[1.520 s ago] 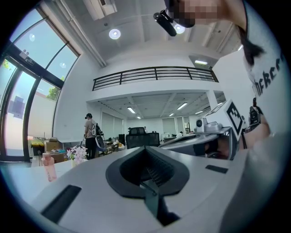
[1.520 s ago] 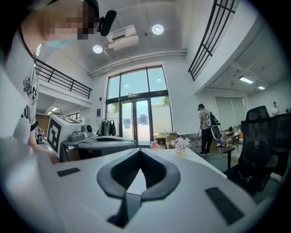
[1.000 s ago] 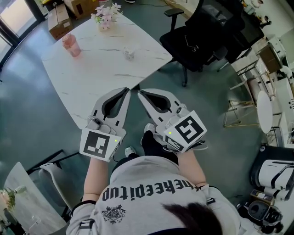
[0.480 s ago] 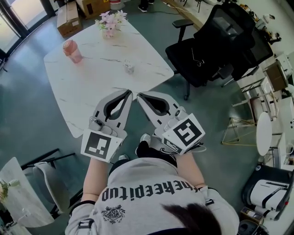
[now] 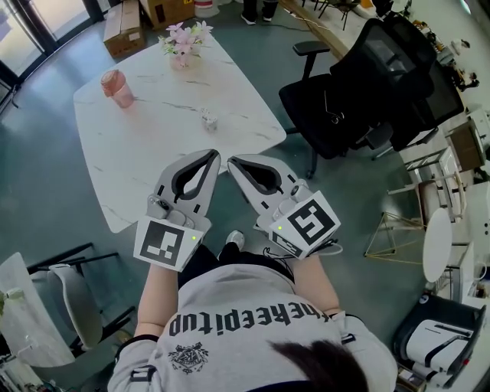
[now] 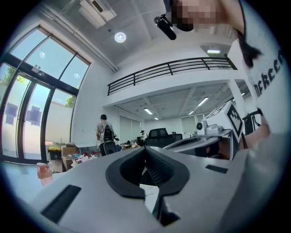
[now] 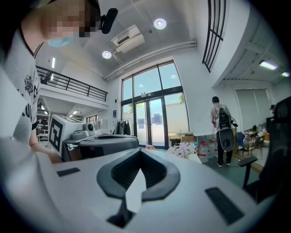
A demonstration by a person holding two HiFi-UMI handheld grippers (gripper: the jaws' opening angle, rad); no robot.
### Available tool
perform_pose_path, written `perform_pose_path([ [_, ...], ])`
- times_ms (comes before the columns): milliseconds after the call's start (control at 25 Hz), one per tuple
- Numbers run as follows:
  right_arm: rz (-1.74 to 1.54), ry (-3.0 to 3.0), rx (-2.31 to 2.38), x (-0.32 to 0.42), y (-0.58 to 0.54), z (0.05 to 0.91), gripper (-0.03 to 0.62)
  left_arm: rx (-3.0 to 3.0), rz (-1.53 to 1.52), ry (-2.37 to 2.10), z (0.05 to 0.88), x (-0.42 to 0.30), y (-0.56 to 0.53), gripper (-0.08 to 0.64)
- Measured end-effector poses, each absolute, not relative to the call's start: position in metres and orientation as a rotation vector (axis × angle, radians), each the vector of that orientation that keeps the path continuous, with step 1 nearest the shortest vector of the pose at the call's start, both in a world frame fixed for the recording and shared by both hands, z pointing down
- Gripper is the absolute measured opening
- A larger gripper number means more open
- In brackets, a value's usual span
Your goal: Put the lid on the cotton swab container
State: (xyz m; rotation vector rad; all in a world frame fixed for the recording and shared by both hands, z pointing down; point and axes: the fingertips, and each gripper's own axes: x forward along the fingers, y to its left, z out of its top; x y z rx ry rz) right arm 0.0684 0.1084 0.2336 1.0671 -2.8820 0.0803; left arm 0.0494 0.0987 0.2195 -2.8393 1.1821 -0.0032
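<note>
A small pale container (image 5: 207,119), apparently the cotton swab container, stands near the middle of the white marble table (image 5: 153,145); at this distance I cannot make out a lid. My left gripper (image 5: 213,155) and right gripper (image 5: 232,161) are held side by side in front of my body. They are over the table's near edge and well short of the container. Both are shut with nothing in them. In the left gripper view the left gripper (image 6: 145,148) has its tips touching, and so does the right gripper (image 7: 140,150) in the right gripper view.
A pink cup (image 5: 116,86) and a vase of flowers (image 5: 182,38) stand at the table's far side. A black office chair (image 5: 344,92) is to the right, and cardboard boxes (image 5: 126,23) lie beyond the table. A white chair (image 5: 69,306) stands at lower left. A person with a backpack (image 7: 223,123) stands farther off.
The table and the small container have shifted lower in the head view as I come closer. Both grippers stay shut and side by side.
</note>
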Motion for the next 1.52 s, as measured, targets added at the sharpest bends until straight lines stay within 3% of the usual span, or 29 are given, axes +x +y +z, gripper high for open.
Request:
perform_pose_path([
  [1520,0.199,-2.706,1.486,0.051,-0.018,0.249,0.011,-2.983,-0.115,0.822,0.24,0.021,-0.036,0.015],
])
